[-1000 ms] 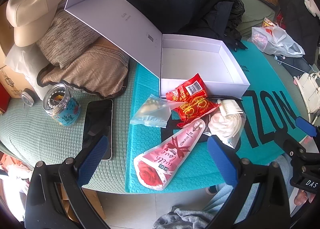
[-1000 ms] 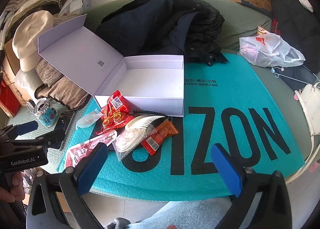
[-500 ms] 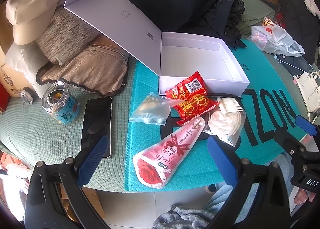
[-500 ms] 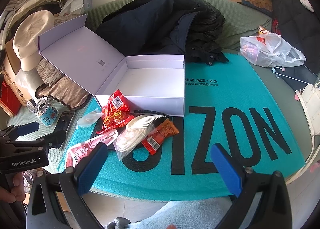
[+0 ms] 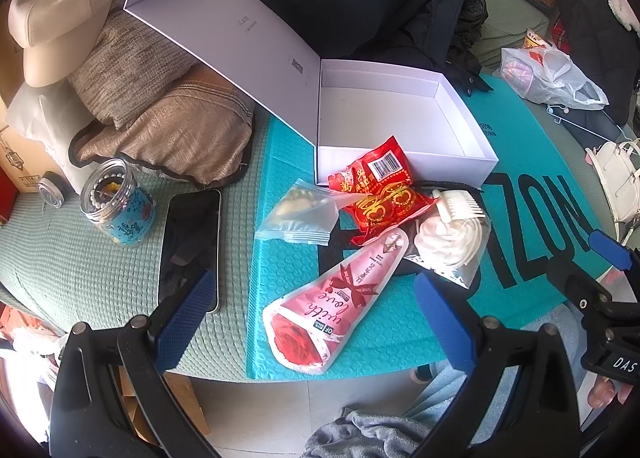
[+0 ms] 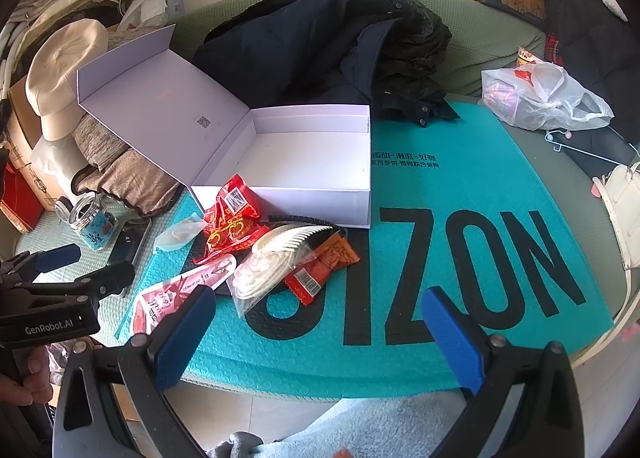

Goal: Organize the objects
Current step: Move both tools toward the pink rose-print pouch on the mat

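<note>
An open white box (image 5: 472,106) (image 6: 360,202) stands empty on a teal mat (image 5: 288,266) (image 6: 460,194), its lid leaning back left. In front of it lie a red snack packet (image 5: 380,194) (image 6: 230,218), a clear zip bag (image 5: 300,212) (image 6: 178,232), a pink "with love" pouch (image 5: 332,304) (image 6: 180,294), a bagged white comb and cotton (image 5: 456,230) (image 6: 276,262) and an orange packet (image 6: 324,266). My left gripper (image 5: 312,318) is open, just short of the pink pouch. My right gripper (image 6: 316,330) is open over the mat's front edge.
A black phone (image 5: 190,246) and a blue-labelled jar (image 5: 116,202) lie left of the mat. Cushions (image 5: 168,130) with a beige cap (image 5: 60,6) sit behind them. A dark jacket (image 5: 360,2) lies behind the box. A plastic bag (image 6: 536,94) and white handbag (image 6: 624,210) sit right.
My left gripper has moved slightly forward and left towards the items. My right gripper has barely moved. Nothing has been picked up.
</note>
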